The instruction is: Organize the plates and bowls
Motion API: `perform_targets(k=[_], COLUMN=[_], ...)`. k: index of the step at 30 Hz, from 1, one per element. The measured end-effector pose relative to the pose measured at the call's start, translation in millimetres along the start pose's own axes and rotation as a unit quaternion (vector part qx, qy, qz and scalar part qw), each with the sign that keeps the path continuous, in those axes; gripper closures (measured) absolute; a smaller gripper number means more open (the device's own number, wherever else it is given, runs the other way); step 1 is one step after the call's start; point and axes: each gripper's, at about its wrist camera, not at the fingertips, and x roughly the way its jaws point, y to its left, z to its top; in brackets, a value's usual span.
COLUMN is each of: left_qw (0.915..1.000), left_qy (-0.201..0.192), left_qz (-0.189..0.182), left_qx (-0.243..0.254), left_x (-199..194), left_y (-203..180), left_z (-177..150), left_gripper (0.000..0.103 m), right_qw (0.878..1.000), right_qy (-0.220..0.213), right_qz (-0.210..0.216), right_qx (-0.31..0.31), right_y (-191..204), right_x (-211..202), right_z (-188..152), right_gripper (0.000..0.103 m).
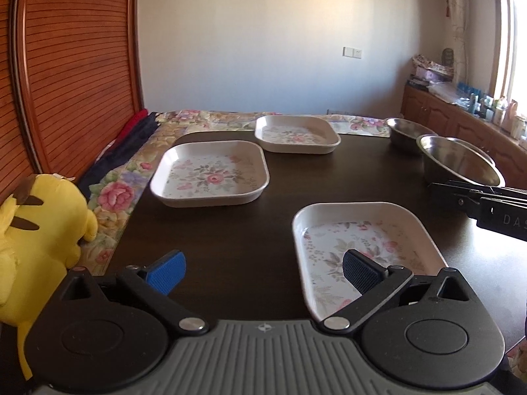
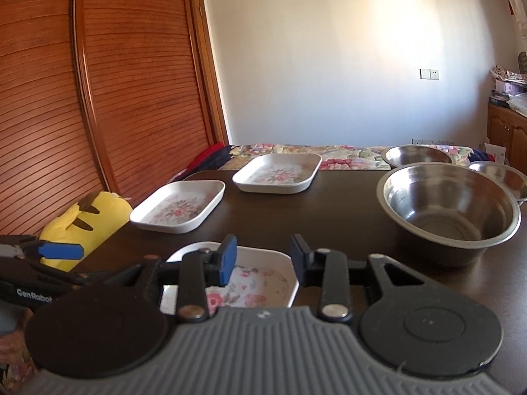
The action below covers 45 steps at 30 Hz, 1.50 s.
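Legible writing appears only on the tools: the letters "DAS", cut off by the frame edge, on the black body of the right gripper as seen from the left wrist, and "GenRobot" in white on the left gripper as seen from the right wrist. The dark tabletop carries three square plates and three steel bowls. Taking the nearest plate as landmark — cream-white, shallow, with rounded corners, a raised rim and a pink-and-grey floral print on its floor — a second plate of the same pattern lies beyond it and to its left, well apart; a third plate lies farther still, near the tabletop's far edge. To the right of the landmark plate stands the large bowl, plain polished metal with a rolled rim; a rear bowl and a partly hidden bowl stand behind it. The left gripper's fingers are wide apart, the black one above the landmark plate's floor, the blue one over bare tabletop to its left. The right gripper's fingers stand apart with a narrow gap — empty — above the same plate's far right corner. A yellow plush toy sits left of the plate, off the tabletop's edge, on a floral bedspread.
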Motion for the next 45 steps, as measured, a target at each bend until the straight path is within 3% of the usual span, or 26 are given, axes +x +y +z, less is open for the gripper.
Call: perform_targets(k=[2, 5, 9, 16, 19, 30, 36, 39, 41, 43, 45], left_qw=[1.0, 0.9997, 0.9997, 0.9994, 0.9993, 0.9997, 0.9999, 1.0, 0.9999, 0.9997, 0.9996], left_qy=[-0.005, -0.015, -0.024, -0.032, -0.029, -0.022, -0.013, -0.005, 0.0, 0.005, 0.01], left_qz=[0.003, 0.009, 0.006, 0.017, 0.023, 0.009, -0.001, -0.006, -0.012, -0.023, -0.028], left_qx=[0.003, 0.015, 0.004, 0.003, 0.008, 0.005, 0.004, 0.003, 0.001, 0.001, -0.002], left_x=[-2.5, -4.7, -2.9, 10.3, 20.2, 69.1, 95.5, 108.5, 116.7, 123.7, 130.1], left_y=[1.9, 5.3, 19.1, 45.6, 57.7, 98.3, 114.6, 121.9, 127.3, 130.6, 134.3], left_z=[1.1, 6.0, 15.9, 34.9, 44.2, 67.7, 78.0, 80.9, 82.9, 83.7, 84.1], left_gripper=[0.0, 0.0, 0.0, 0.0, 0.0, 0.0, 0.008, 0.017, 0.025, 0.03, 0.034], right_qw=[1.0, 1.0, 1.0, 0.999, 0.999, 0.997, 0.993, 0.991, 0.989, 0.987, 0.985], right_qy=[0.004, 0.006, 0.011, 0.018, 0.025, 0.063, 0.084, 0.099, 0.111, 0.126, 0.139], right_qz=[0.001, 0.002, 0.005, 0.005, 0.003, 0.032, 0.033, 0.05, 0.063, 0.07, 0.074], right_qx=[-0.001, -0.007, -0.017, -0.033, -0.037, -0.029, -0.074, -0.08, -0.078, -0.077, -0.073], right_y=[2.0, 6.5, 12.1, 21.4, 23.2, 15.6, 25.7, 31.1, 34.7, 39.1, 42.6], right_x=[3.2, 8.2, 19.0, 43.6, 54.3, 92.7, 118.1, 132.7, 142.8, 154.1, 164.0], right_z=[1.9, 6.6, 15.1, 34.2, 42.9, 63.1, 71.5, 75.5, 77.5, 79.0, 79.6], right_gripper=[0.063, 0.051, 0.046, 0.01, 0.0, 0.0, 0.0, 0.0, 0.004, 0.025, 0.029])
